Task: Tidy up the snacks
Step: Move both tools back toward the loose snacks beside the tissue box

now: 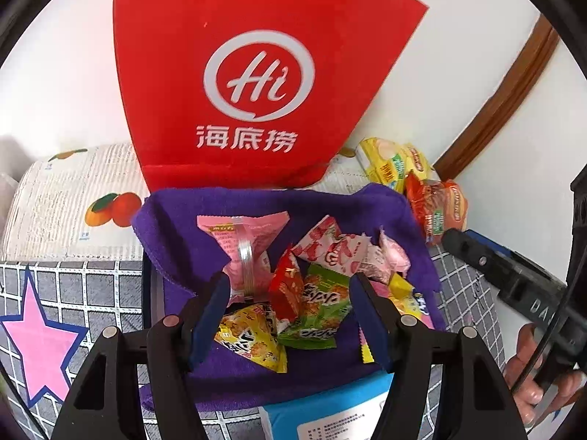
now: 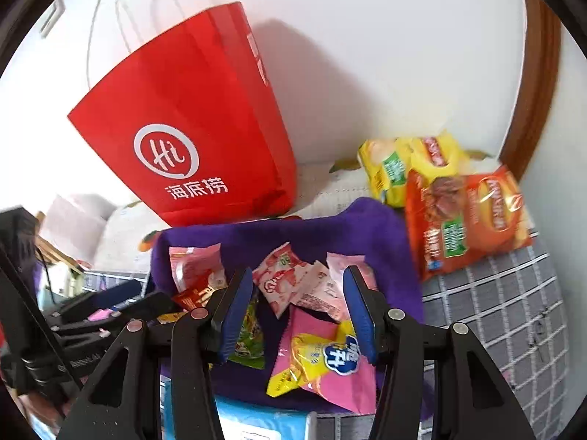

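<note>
both grippers hang over a purple towel (image 1: 253, 374) spread on a grey checked cover (image 2: 506, 293), w/ a heap of small snack packets on it. left gripper (image 1: 290, 315): jaws stand apart, nothing gripped; its blue pads (image 1: 209, 315) frame the near-left of the heap but press on none of it. between and just beyond them lie a yellow triangular packet (image 1: 253, 337), a green packet (image 1: 323, 311) and a small red packet (image 1: 286, 286), w/ a pink packet (image 1: 242, 245) at the far left of the towel and pink-and-white strawberry-print packets (image 1: 337, 253) toward the far right. right gripper (image 2: 297, 315): jaws also apart, narrower than the left's, holding nothing; a yellow packet w/ a blue logo (image 2: 323, 363) lies on a flat pink packet (image 2: 330, 388) below the gap, near-right part of the heap. a red paper bag (image 2: 190, 135) w/ a white "hi" logo and white cord handles stands at the far edge of the towel, leaning, against a white wall (image 1: 458, 91). right of the towel, off it, a yellow chip bag (image 2: 407, 168) sits far and an orange chip bag (image 2: 469, 216) just nearer, overlapping it. a light-blue pack (image 1: 330, 410) pokes out at the near edge of the towel. a pink star (image 1: 40, 333) is on the cover at near left. in the left view a hand (image 1: 539, 377) grips the right gripper's handle at the right edge.
</note>
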{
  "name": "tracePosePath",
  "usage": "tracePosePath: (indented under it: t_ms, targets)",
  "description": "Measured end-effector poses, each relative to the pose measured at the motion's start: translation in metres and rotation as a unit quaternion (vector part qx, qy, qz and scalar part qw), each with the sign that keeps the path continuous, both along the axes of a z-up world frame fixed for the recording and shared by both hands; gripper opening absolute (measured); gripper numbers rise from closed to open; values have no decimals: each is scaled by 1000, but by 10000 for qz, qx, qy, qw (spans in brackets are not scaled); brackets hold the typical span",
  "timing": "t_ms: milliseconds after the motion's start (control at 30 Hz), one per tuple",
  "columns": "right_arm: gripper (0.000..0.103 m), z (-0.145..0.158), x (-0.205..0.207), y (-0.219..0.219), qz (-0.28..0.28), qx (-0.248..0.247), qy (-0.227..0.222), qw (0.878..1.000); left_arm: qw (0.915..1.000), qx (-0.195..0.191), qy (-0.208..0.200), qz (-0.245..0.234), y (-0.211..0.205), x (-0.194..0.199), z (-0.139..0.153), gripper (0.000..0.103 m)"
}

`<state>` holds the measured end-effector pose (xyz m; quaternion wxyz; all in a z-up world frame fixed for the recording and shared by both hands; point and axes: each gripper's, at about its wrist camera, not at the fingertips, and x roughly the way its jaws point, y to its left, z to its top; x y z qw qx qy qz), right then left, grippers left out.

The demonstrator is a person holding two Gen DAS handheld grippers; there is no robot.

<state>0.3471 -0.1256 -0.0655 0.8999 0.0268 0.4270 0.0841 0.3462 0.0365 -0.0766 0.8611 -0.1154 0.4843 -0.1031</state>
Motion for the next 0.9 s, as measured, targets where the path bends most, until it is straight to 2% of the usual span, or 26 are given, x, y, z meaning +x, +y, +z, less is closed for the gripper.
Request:
tracePosePath:
  t_ms: [267, 467, 667, 900]
  targets:
    - [51, 10, -56, 15, 65, -84, -459, 9989, 9994, 142, -305, 37, -3, -14, 20, 65]
    - [51, 0, -112, 12, -89, -190, -495, 9986, 9983, 170, -561, -23, -8, -30, 39, 65]
    - [51, -28, -158, 8, -64, 48, -157, 9998, 9941, 387, -1014, -68, -17, -56, 65, 65]
    - [48, -69, -196, 33, 344, 351, 468, 9977, 9953, 374, -889, -102, -11, -93, 64, 65]
